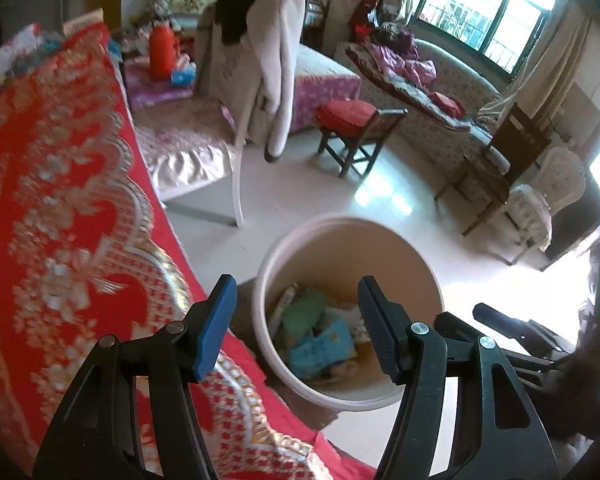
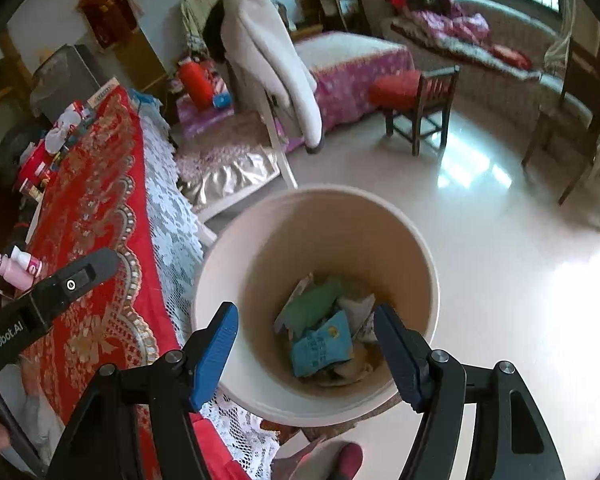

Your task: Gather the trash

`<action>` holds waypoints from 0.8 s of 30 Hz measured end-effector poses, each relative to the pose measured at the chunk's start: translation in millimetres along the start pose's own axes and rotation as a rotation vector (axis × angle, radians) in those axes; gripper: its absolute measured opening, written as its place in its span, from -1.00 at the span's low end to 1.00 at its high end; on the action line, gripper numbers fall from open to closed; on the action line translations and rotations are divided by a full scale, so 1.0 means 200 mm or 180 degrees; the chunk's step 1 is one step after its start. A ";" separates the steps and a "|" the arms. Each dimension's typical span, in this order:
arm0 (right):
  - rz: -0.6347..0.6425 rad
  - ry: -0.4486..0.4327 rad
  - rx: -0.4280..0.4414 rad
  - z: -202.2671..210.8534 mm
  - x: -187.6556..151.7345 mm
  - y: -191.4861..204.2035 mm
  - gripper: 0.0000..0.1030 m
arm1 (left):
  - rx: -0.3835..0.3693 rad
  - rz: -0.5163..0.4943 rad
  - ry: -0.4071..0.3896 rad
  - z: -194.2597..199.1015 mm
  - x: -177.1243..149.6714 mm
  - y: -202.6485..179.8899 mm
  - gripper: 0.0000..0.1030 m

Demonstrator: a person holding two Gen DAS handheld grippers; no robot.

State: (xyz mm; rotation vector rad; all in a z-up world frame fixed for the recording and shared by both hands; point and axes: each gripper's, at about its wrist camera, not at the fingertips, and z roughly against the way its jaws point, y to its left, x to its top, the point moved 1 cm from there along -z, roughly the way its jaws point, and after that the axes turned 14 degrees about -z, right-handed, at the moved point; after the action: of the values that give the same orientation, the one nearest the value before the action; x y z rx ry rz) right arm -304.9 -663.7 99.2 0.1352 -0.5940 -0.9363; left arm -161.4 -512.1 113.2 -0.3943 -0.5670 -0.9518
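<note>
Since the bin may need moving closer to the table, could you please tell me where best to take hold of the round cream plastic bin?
Grip the round cream plastic bin by its thin top rim, coming straight down from above. It stands upright with an open mouth, and its wall looks too wide to span. Take the right-hand rim, away from the red patterned tablecloth crowding its left.

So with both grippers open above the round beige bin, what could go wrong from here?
1. The round beige plastic bin stands right beside the hanging red and gold patterned tablecloth; a gripper heading back to the table could snag the white lace trim.
2. The left gripper and right gripper hang close together over the bin and could knock each other.
3. The small pink bottle sits near the table's edge and could get bumped off.
</note>
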 end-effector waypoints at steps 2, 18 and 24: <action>0.0018 -0.0130 -0.0018 0.06 -0.01 0.02 0.32 | 0.0027 -0.0018 -0.0065 0.05 -0.01 0.01 0.19; 0.0150 -0.0903 -0.0021 0.47 -0.09 0.22 0.32 | 0.0248 -0.0385 -0.0616 0.45 -0.02 0.02 0.19; 0.0106 -0.1206 -0.0025 0.60 -0.11 0.26 0.46 | 0.0257 -0.0384 -0.0774 0.55 -0.03 0.02 0.20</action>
State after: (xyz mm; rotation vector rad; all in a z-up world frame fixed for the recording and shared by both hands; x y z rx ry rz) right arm -341.6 -598.6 208.0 -0.0616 -0.9390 -0.9380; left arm -191.9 -445.3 196.6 -0.4097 -0.8559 -0.9998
